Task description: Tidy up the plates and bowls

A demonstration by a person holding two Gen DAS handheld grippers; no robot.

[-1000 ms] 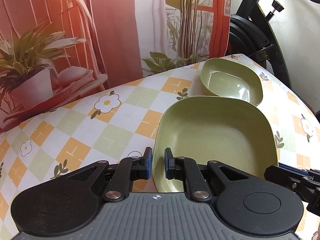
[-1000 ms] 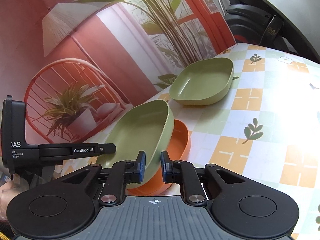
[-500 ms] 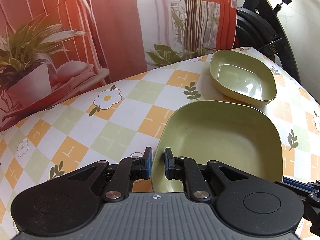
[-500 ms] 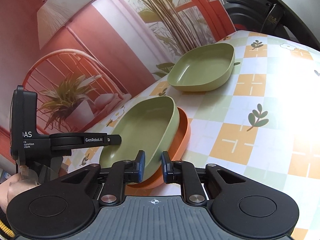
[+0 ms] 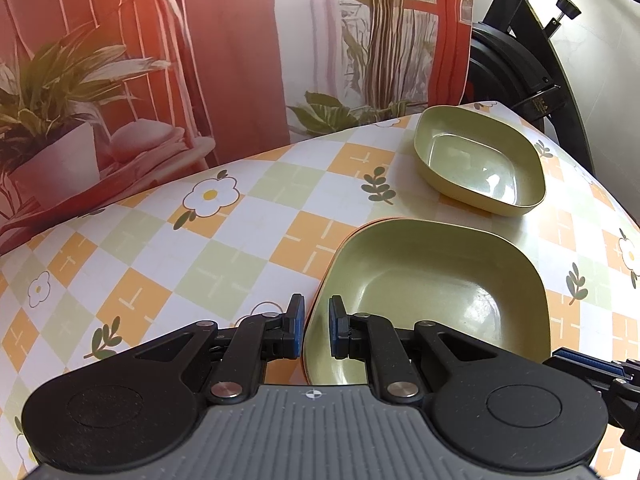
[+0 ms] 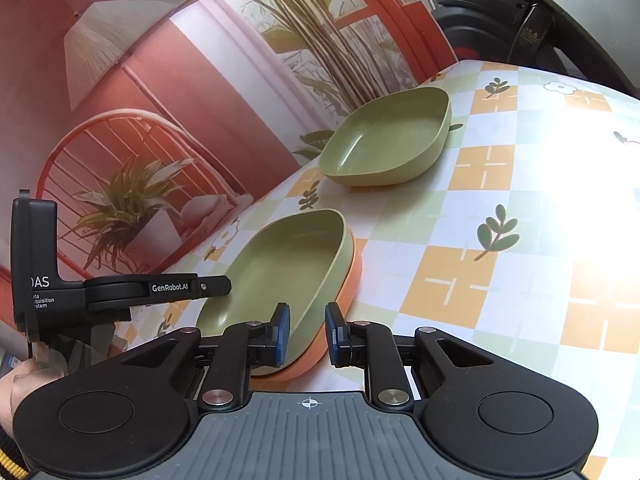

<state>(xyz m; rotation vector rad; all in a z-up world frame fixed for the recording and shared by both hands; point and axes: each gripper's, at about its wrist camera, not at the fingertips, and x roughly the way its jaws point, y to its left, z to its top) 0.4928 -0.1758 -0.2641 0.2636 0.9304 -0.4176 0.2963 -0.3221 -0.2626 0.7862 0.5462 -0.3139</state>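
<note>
1. While the left tool (image 5: pixel 313 330) pinches the green plate (image 5: pixel 436 300) by its near rim, its pads are nearly closed on it; the right tool (image 6: pixel 306 334) straddles that plate's opposite rim, slightly parted, seemingly released.
2. Beneath the green plate nests the orange plate (image 6: pixel 348 280), so stacking looks done.
3. Beyond the green plate sits the green bowl (image 5: pixel 478 164), apart.
4. Left of the green plate, the worktop (image 5: pixel 180 248) lies free.
</note>
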